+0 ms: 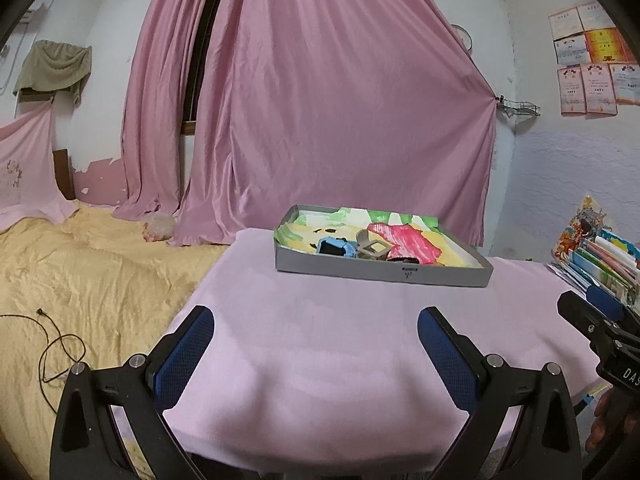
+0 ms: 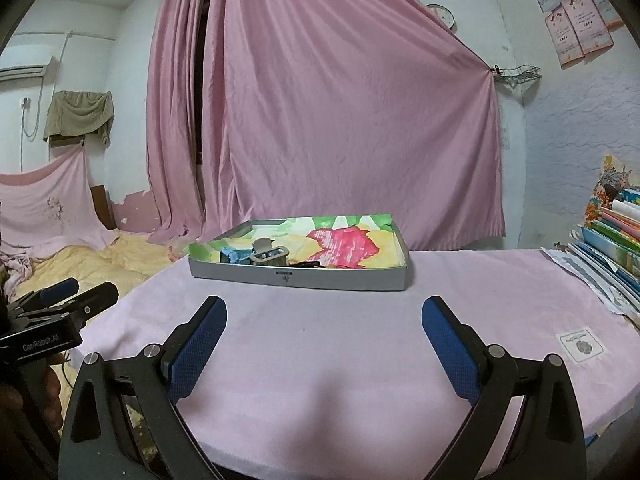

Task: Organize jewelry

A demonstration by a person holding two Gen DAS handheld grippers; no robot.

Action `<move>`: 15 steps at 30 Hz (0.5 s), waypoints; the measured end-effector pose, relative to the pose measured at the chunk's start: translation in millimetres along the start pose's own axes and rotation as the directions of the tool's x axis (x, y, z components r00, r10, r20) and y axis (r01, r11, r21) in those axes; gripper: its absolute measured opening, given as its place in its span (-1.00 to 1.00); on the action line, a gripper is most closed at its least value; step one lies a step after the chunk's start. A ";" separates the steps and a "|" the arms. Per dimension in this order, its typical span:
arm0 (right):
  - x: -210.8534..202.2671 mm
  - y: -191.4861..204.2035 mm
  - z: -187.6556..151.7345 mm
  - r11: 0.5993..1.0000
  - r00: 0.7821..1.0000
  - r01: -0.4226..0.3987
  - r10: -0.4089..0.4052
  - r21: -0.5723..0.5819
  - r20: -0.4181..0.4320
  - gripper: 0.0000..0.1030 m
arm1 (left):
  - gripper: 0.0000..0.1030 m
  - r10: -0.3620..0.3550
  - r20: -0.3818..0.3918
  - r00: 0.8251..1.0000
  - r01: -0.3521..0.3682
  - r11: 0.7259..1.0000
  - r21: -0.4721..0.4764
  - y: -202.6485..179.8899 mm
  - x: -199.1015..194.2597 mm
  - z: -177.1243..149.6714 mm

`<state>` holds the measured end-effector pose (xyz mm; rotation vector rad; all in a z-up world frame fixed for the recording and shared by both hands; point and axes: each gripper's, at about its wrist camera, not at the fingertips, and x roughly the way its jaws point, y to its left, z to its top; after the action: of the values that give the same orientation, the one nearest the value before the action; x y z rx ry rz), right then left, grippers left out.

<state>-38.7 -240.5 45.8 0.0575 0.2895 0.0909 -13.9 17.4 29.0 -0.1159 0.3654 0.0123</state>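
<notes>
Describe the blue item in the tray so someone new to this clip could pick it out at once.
On the pink-covered table sits a shallow grey tray lined with bright painted paper. Near its front left lies the blue watch, beside a grey watch; it is the only light-blue piece, with a dark square face.

The table is covered by a pink cloth. A shallow grey tray rests flat on the cloth at the far side. A stack of books and papers lies at the right edge. A white label sits on the cloth near the right front.
</notes>
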 end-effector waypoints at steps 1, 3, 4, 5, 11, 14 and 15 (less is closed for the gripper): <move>-1.3 1.2 -0.5 1.000 1.000 0.001 -0.001 -0.003 0.000 0.87 | 0.98 -0.001 0.000 1.000 0.001 1.000 0.000 0.7 -1.3 -1.8; -3.3 2.5 -2.9 1.000 1.000 0.003 -0.003 -0.008 -0.004 0.87 | 0.98 -0.001 -0.001 1.000 0.001 1.000 0.000 2.0 -2.8 -5.1; -3.8 3.3 -3.9 1.000 1.000 0.005 -0.005 -0.009 -0.005 0.87 | 0.99 -0.002 -0.001 1.000 0.002 1.000 0.000 2.5 -3.5 -6.7; -4.5 3.1 -5.1 1.000 1.000 0.006 -0.006 -0.010 -0.007 0.87 | 0.98 -0.002 -0.002 1.000 0.002 1.000 0.000 2.8 -3.5 -7.7; -6.1 4.1 -7.6 1.000 1.000 0.003 -0.003 -0.010 -0.017 0.87 | 0.99 -0.003 -0.001 1.000 0.003 1.000 0.001 3.6 -4.1 -9.4; -6.9 5.8 -8.3 1.000 1.000 0.000 0.000 -0.015 -0.016 0.87 | 0.99 0.000 0.002 1.000 0.000 1.000 0.004 3.3 -5.1 -12.7; -6.9 6.1 -8.9 1.000 1.000 0.000 0.000 -0.016 -0.017 0.87 | 0.98 0.002 0.001 1.000 -0.002 1.000 0.006 3.2 -5.2 -14.2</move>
<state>-48.3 -234.8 39.7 0.0408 0.3059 0.0934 -23.9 18.9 17.4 -0.1095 0.3643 0.0135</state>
